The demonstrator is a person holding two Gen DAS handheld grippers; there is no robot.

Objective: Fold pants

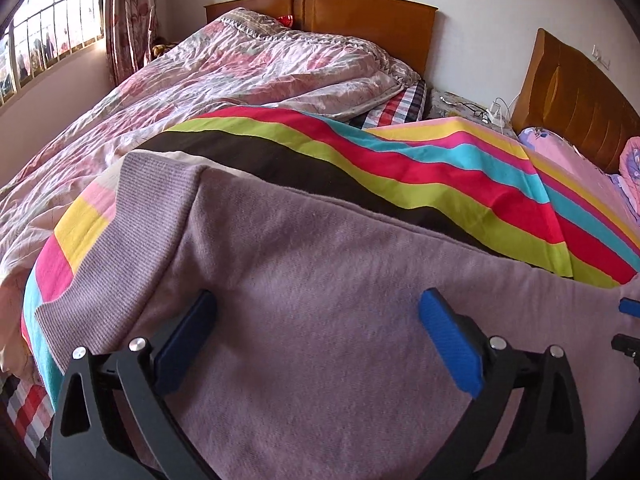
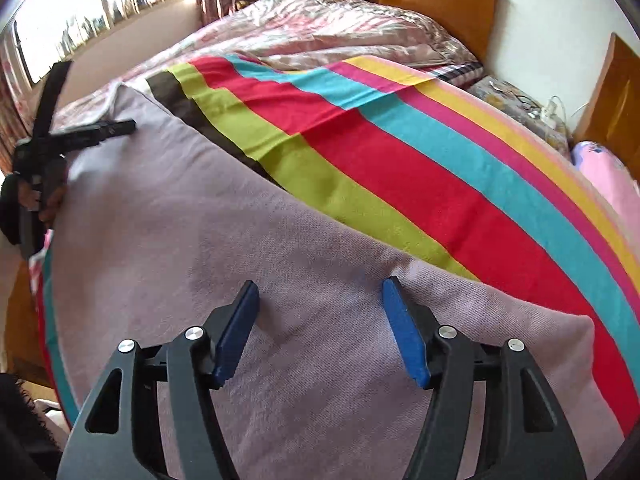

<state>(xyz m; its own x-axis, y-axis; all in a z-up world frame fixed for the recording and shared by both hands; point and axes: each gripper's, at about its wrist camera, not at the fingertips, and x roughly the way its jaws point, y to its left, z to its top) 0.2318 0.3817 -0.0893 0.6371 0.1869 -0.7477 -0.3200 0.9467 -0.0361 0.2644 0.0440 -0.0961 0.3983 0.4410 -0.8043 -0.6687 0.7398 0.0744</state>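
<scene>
Mauve knit pants (image 1: 320, 248) lie folded along the near edge of a bed, on a striped blanket (image 1: 400, 168). A ribbed band (image 1: 120, 240) ends them on the left in the left wrist view. My left gripper (image 1: 319, 295) is open wide just above the fabric, with nothing pinched between its blue pads (image 1: 448, 340). In the right wrist view the pants (image 2: 200, 220) fill the foreground and a ribbed end (image 2: 520, 340) lies to the right. My right gripper (image 2: 320, 284) hovers open over the cloth, gripping nothing. The left gripper (image 2: 80, 132) shows at far left, held by a hand (image 2: 44, 200).
A pink floral quilt (image 1: 200, 76) is heaped behind the blanket toward a wooden headboard (image 1: 360, 20). A window (image 1: 48, 40) and curtain lie at the left. A bedside stand with cables (image 1: 480, 112) and a second bed with pink bedding (image 1: 580, 168) are on the right.
</scene>
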